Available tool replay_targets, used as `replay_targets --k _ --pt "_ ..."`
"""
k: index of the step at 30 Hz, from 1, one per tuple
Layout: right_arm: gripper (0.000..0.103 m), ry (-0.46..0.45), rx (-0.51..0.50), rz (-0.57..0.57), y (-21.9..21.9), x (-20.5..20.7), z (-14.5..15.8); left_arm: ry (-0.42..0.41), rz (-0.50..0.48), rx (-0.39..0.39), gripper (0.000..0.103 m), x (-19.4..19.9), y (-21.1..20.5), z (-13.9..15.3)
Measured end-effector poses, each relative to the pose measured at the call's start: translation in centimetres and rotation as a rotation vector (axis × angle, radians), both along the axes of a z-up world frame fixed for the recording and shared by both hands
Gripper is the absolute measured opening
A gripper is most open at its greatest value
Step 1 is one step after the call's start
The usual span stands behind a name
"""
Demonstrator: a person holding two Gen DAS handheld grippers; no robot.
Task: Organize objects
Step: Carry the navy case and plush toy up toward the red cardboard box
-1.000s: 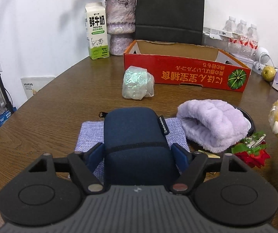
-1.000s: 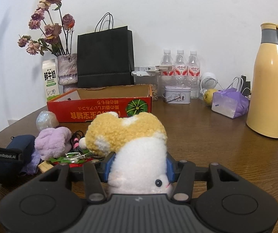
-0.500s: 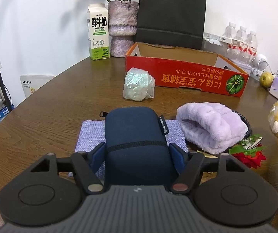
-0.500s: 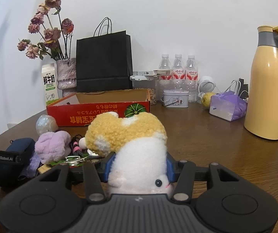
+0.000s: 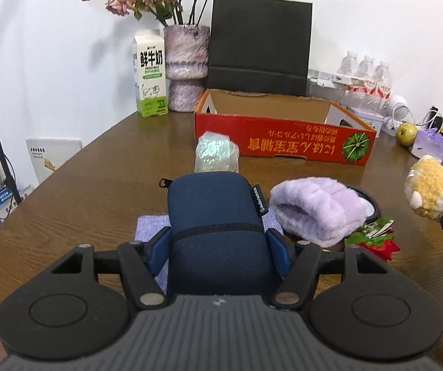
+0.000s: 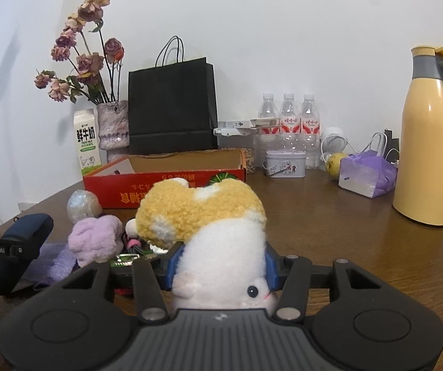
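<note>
My left gripper (image 5: 218,244) pinches the navy zippered fabric pouch (image 5: 217,225); my right gripper (image 6: 220,266) squeezes the yellow-and-white plush toy (image 6: 212,228). I judge 2 soft loads may slip before reaching the red cardboard box (image 5: 283,142).

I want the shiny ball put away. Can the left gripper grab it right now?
Probably not: the left gripper is shut on the navy pouch, which sits between it and the shiny ball.
</note>
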State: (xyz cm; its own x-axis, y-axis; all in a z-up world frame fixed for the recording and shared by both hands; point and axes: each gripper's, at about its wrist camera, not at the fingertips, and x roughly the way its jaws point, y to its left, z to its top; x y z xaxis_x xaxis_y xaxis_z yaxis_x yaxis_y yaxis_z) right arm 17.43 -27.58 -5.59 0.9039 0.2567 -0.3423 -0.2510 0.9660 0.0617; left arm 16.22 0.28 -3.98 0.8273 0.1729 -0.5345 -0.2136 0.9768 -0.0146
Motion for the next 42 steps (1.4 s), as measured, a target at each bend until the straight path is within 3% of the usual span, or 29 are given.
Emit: replay_targets --k 19,42 --pt "0.05 -0.057 -0.032 0.051 3.3 2.4 3.9 -0.088 -0.073 0.024 0.067 2.4 -0.9 4.2" --pt "0.05 -0.053 -0.044 0.067 7.2 13.1 6.5 -0.188 -0.049 -0.019 0.067 12.1 -1.7 6.5"
